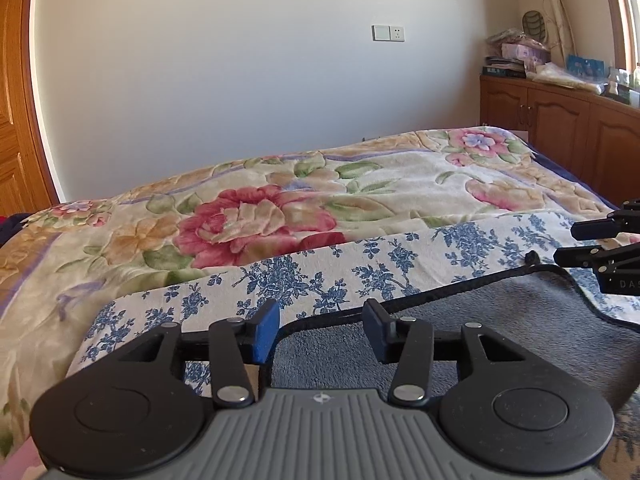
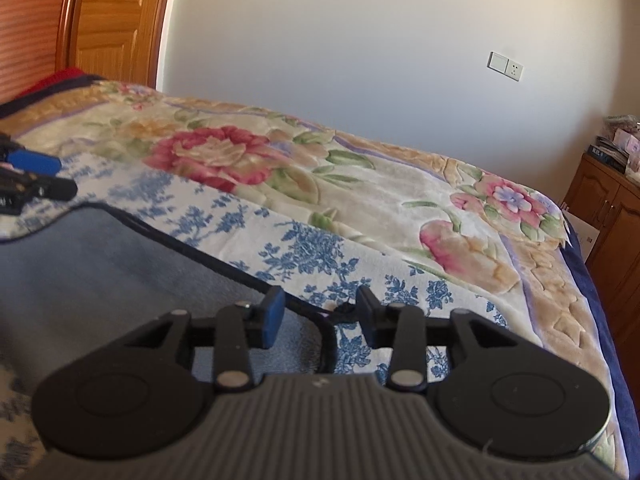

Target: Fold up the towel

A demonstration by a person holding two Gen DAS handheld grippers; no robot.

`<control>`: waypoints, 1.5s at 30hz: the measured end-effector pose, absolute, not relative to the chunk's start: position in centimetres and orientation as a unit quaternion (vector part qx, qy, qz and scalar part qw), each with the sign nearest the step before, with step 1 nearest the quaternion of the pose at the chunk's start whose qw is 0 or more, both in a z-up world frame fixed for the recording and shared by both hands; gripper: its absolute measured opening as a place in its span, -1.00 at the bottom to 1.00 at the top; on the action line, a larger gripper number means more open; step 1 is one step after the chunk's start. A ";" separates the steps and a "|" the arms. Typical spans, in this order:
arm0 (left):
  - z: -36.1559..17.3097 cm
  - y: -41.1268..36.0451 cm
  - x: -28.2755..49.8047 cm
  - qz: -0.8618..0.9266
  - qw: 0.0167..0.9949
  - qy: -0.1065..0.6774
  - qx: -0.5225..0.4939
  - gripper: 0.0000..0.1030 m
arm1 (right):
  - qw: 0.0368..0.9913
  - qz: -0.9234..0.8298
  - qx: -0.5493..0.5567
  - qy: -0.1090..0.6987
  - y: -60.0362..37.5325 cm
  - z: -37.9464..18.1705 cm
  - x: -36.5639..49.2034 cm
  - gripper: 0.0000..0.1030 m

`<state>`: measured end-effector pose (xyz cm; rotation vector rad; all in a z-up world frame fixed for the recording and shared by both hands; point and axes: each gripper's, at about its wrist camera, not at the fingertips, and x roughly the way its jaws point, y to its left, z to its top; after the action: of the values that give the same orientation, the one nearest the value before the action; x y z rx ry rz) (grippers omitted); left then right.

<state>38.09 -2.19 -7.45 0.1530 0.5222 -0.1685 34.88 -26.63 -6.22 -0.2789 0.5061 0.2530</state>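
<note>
1. Towel: grey, dark-edged, lying flat on a blue-flowered cloth on the bed; in the left view's lower right, its long edge runs up to the right.
2. Left gripper: part open, gripping nothing, over a towel corner.
3. Right gripper: part open, empty, over another corner.

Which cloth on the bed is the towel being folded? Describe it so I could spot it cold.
On the bed's flowered blanket lies a white cloth with blue flower prints. The towel lies on that cloth, nearest both claws: plain grey-blue and fuzzy, edged in black piping, the only unpatterned fabric there.
</note>
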 end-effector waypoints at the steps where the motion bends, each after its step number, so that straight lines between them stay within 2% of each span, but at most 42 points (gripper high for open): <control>1: -7.2 -2.2 37.8 -0.083 0.960 0.257 0.076 -0.03 | 0.952 0.125 -0.132 0.247 -26.6 -5.9 34.5 -0.21; 16: -1.7 -2.4 31.6 -0.087 0.962 0.243 0.089 0.08 | 0.956 0.131 -0.081 0.251 -26.3 -2.7 28.2 -0.21; 22: 0.2 -2.5 28.9 -0.089 0.964 0.235 0.090 0.17 | 0.958 0.133 -0.080 0.243 -26.0 -1.2 25.7 -0.22; 45: 5.6 -2.0 18.5 -0.092 0.965 0.229 0.092 0.28 | 0.965 0.130 -0.086 0.209 -25.0 5.3 17.8 -0.21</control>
<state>18.46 -1.95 5.60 0.1864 0.4625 -0.1859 17.77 -24.96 5.30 -0.1747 0.4221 0.2626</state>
